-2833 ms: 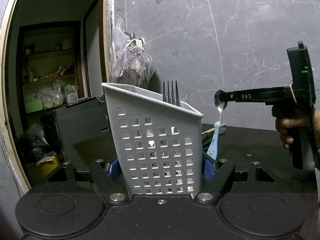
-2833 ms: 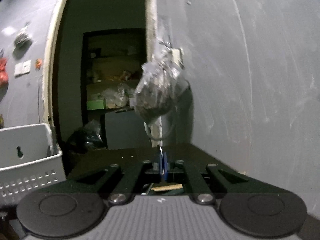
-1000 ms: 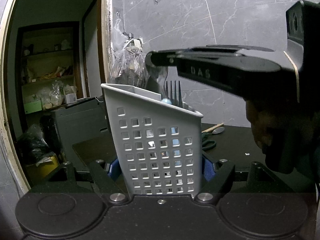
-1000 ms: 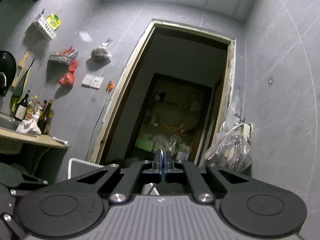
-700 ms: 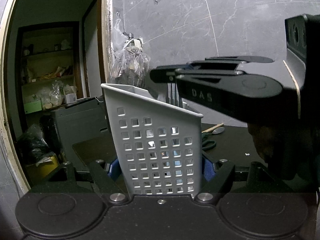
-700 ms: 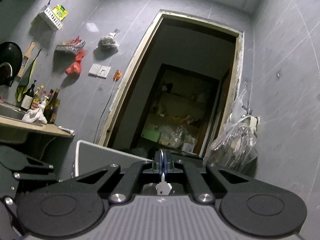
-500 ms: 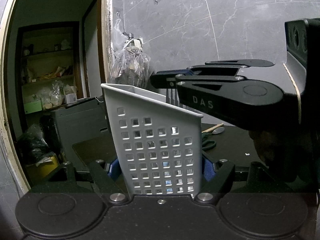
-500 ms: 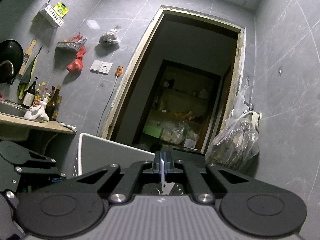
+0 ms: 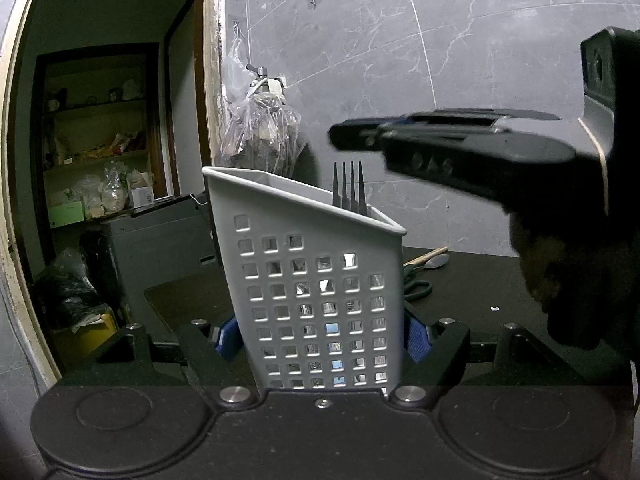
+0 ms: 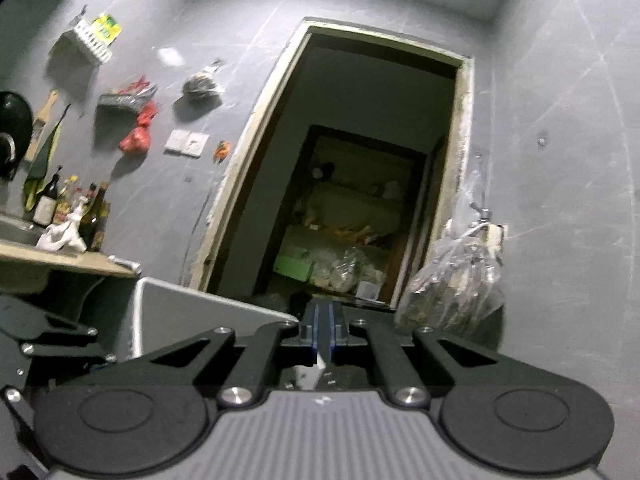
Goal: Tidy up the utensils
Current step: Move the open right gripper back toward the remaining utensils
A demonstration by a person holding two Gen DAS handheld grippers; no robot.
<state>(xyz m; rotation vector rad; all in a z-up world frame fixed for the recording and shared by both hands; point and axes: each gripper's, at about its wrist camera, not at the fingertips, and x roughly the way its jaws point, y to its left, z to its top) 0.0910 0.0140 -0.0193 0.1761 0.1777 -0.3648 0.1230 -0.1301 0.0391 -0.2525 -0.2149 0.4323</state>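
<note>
fork (image 9: 348, 190): handle hidden in caddy (image 9: 320, 280) | right tongs (image 9: 340, 136): blurred

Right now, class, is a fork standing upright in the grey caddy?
Yes, the fork stands tines up above the rim of the grey caddy.

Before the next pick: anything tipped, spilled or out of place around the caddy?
Nothing spilled. The grey caddy stands upright, clamped in the left hand-held gripper, fork tines-up inside. A spoon and green-handled scissors lie loose on the black table behind it.
</note>
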